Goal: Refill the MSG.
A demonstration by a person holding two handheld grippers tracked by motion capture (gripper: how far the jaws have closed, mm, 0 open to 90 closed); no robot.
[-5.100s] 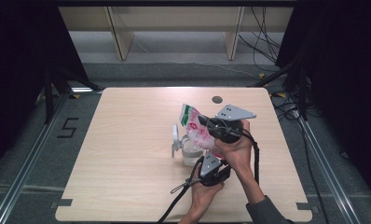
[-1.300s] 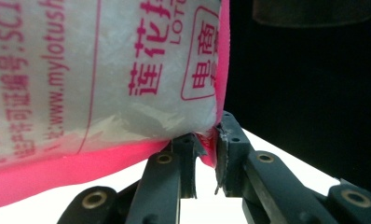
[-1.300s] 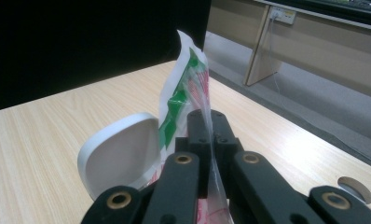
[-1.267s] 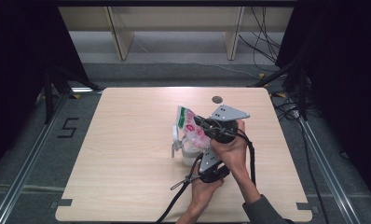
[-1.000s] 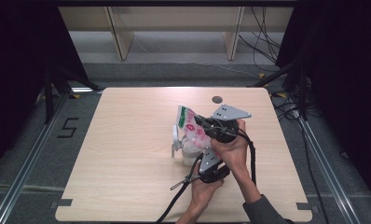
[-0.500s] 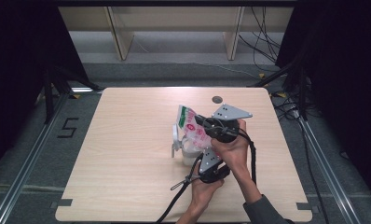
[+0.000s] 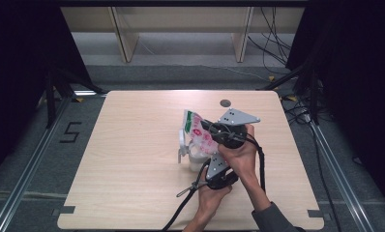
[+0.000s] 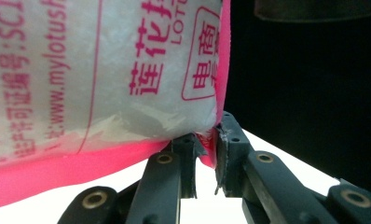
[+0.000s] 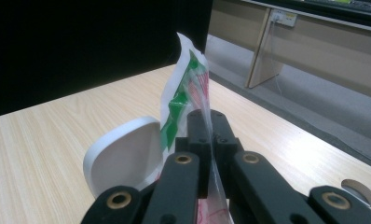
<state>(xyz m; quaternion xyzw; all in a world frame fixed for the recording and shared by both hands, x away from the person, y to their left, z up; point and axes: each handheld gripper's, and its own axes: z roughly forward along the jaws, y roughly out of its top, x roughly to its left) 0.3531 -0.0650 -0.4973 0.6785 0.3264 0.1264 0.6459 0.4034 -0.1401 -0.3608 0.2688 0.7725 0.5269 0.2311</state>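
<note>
Pink-edged bag [image 7: 199,133] hangs mid-table above a white container [image 7: 193,157]. At six o'clock the left gripper [image 8: 204,154], wrist angled up, pinches its bottom corner; beyond, toward two o'clock, the right gripper [image 9: 210,135] clamps its clear top edge.

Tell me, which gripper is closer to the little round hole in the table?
Right. The right gripper grips the bag on the side toward the hole. The left gripper pinches the bag's bottom corner, nearer the person and farther from the hole.
</note>
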